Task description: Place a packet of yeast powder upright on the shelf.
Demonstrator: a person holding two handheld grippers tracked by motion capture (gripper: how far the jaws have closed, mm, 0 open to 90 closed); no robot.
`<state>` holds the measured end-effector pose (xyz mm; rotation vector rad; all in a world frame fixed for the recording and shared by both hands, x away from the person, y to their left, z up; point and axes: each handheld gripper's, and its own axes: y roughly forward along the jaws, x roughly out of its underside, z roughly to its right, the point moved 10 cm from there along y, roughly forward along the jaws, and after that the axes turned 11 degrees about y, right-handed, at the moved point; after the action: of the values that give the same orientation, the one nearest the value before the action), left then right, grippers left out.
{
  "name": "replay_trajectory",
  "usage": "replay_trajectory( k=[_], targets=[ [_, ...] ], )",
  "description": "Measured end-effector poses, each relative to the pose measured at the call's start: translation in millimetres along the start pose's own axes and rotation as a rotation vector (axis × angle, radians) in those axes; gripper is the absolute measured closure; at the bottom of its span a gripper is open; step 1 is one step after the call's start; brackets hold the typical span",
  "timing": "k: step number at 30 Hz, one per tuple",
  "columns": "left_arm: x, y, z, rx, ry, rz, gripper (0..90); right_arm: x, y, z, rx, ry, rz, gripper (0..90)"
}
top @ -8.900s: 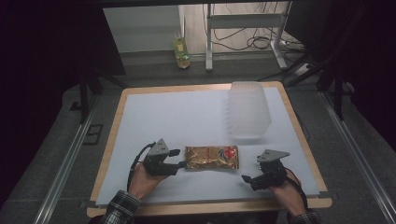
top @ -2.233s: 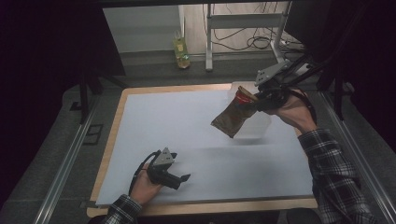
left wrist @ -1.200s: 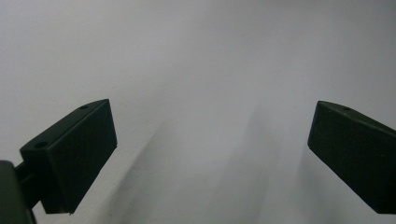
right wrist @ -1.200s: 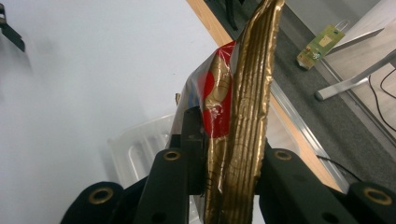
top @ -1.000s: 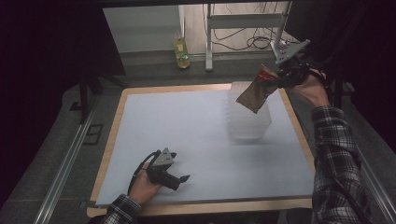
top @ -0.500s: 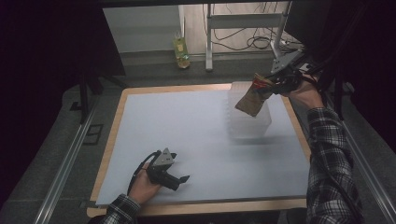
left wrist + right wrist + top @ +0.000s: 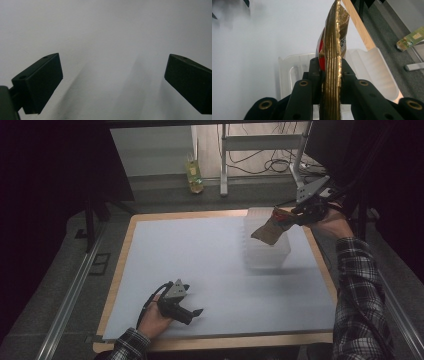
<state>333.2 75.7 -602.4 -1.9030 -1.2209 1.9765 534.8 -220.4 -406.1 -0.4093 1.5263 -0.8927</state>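
A gold foil snack packet (image 7: 270,229) with a red patch hangs over the clear plastic bin (image 7: 266,252) at the table's back right. My right gripper (image 7: 295,215) is shut on the packet's sealed end, holding it above the bin's open top. In the right gripper view the packet (image 7: 333,50) stands edge-on between the closed jaws, with the bin (image 7: 372,72) below it. My left gripper (image 7: 192,312) rests on the white mat near the front edge, open and holding nothing. In the left gripper view its two black jaws stand wide apart over the bare mat (image 7: 105,37).
The white mat (image 7: 200,255) lies on a wooden table (image 7: 122,265) with its border showing all round. A yellow bottle (image 7: 194,170) and metal frame legs (image 7: 225,157) with cables stand on the floor behind the table. Rails run along both sides.
My right gripper has sunk a little with the packet, bringing it lower over the bin. The left gripper has stayed where it was.
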Motion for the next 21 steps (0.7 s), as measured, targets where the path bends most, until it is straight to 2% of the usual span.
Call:
replay_trajectory(
  k=[11, 14, 18, 21],
  targets=[
    [0.4, 0.4, 0.0, -0.002, 0.003, -0.003, 1.9, 5.7, -5.2, -1.2, -0.011, -0.017, -0.02, 76.8],
    [-0.3, -0.3, 0.0, -0.004, 0.005, 0.0, 1.9, 5.4, 5.5, -0.8, -0.015, -0.025, -0.066, 76.8],
    [-0.5, -0.9, -0.5, -0.008, 0.005, 0.004, 1.9, 6.1, 15.8, 2.4, -0.008, -0.029, -0.086, 76.8],
    [-1.3, -2.1, -1.9, -0.015, 0.0, 0.011, 1.8, 8.4, 26.5, 6.9, 0.006, -0.006, -0.104, 77.1]
  ],
)
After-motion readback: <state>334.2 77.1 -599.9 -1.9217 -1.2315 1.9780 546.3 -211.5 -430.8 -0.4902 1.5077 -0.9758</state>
